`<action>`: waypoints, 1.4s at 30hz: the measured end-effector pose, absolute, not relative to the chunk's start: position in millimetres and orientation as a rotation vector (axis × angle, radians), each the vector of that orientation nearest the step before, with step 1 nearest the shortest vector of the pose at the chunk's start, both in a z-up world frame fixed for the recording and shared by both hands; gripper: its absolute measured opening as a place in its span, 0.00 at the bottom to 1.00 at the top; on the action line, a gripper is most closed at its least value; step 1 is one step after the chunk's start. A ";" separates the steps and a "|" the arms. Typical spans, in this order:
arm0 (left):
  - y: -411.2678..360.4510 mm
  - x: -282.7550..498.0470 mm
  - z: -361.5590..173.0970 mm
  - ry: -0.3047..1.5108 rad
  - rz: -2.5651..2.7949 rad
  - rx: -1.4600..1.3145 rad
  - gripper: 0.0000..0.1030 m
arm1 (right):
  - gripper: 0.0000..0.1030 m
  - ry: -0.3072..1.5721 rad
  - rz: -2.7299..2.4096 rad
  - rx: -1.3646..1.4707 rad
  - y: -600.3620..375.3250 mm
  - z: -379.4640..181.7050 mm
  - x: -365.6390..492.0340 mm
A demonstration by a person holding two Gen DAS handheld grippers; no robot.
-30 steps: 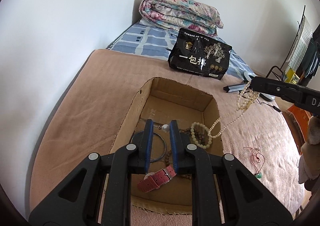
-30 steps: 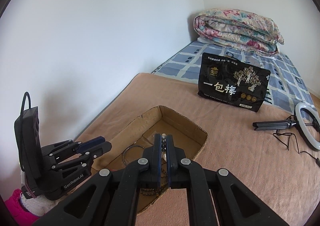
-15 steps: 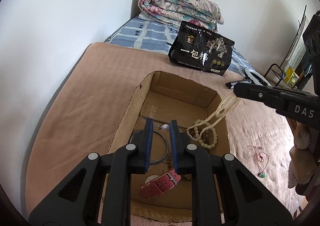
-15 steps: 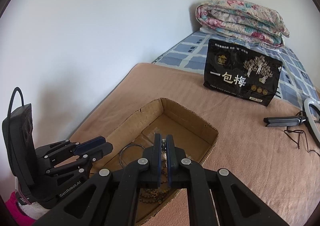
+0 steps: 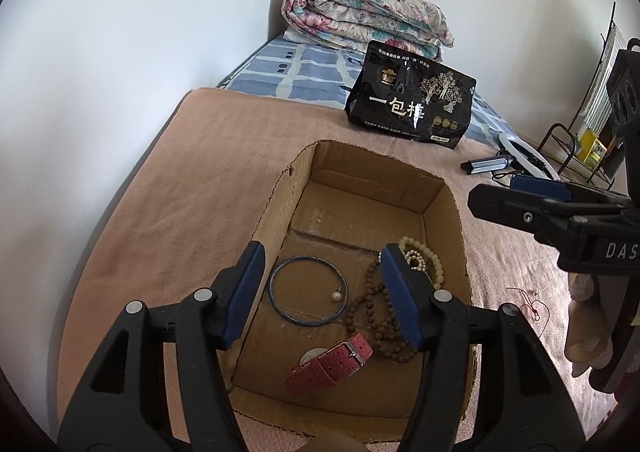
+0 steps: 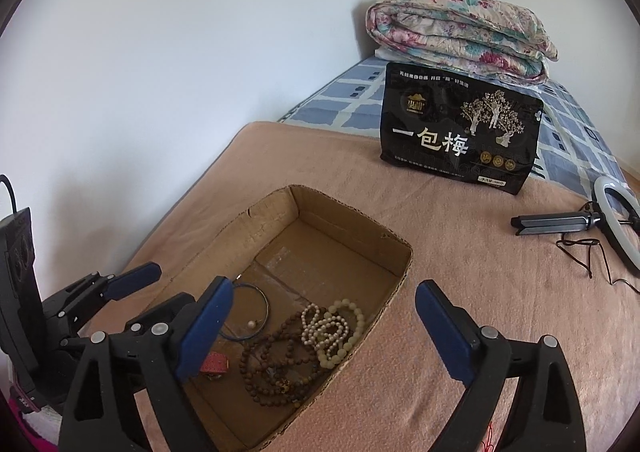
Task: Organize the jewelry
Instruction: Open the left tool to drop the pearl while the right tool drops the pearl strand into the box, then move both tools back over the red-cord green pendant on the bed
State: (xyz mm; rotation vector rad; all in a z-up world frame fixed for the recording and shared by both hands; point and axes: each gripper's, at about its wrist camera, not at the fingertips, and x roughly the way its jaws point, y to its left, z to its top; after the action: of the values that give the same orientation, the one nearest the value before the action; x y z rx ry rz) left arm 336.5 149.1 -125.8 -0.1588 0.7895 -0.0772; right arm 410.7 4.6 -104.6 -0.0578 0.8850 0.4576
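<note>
An open cardboard box [image 5: 444, 187] [image 6: 400, 252] sits on the brown blanket. In it lie a blue bangle with a pearl [image 5: 308, 292] [image 6: 256, 308], a brown bead string [image 5: 376, 316] [image 6: 276, 364], a pearl necklace [image 6: 324, 326] [image 5: 416, 258], a pale bead bracelet [image 6: 348, 332] [image 5: 434, 260] and a red watch strap [image 5: 328, 366] [image 6: 214, 366]. My left gripper [image 5: 322, 292] [image 6: 132, 278] is open and empty above the box's near end. My right gripper [image 6: 324, 328] [image 5: 520, 191] is open and empty over the box's right side. A red cord necklace [image 5: 532, 306] lies on the blanket to the right.
A black snack bag [image 5: 412, 107] [image 6: 460, 131] stands behind the box. A folded floral quilt [image 5: 364, 19] [image 6: 460, 31] lies at the bed's head. A ring light with its stand and cable [image 6: 612, 211] [image 5: 524, 159] lies at the right. A white wall runs along the left.
My right gripper carried the pearl necklace over the box, opened and let it fall inside. My left gripper opened wide from a narrow gap.
</note>
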 end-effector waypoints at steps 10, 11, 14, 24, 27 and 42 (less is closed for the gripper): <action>148.0 332.6 -123.3 0.788 -0.072 -0.151 0.60 | 0.92 0.903 0.437 -0.063 3.1 -104.7 403.6; 148.2 333.0 -123.5 0.787 -0.073 -0.151 0.60 | 0.92 0.904 0.434 -0.064 2.7 -103.9 402.9; 147.2 329.9 -120.6 0.780 -0.070 -0.144 0.60 | 0.92 0.905 0.427 -0.070 0.4 -100.0 398.9; 132.5 305.3 -100.9 0.743 -0.073 -0.115 0.60 | 0.92 0.865 0.419 -0.052 -33.3 -85.5 378.1; 124.6 297.6 -97.3 0.733 -0.079 -0.108 0.60 | 0.92 0.863 0.410 -0.034 -52.0 -84.2 373.2; 59.7 268.5 -84.9 0.695 -0.184 -0.063 0.60 | 1.00 0.793 0.264 0.023 -170.5 -85.3 337.3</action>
State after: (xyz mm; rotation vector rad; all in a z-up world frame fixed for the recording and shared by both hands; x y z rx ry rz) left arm 268.5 59.7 -84.9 -0.0632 0.6954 -0.1843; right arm 337.2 -170.5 -85.3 0.0228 0.7929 0.2636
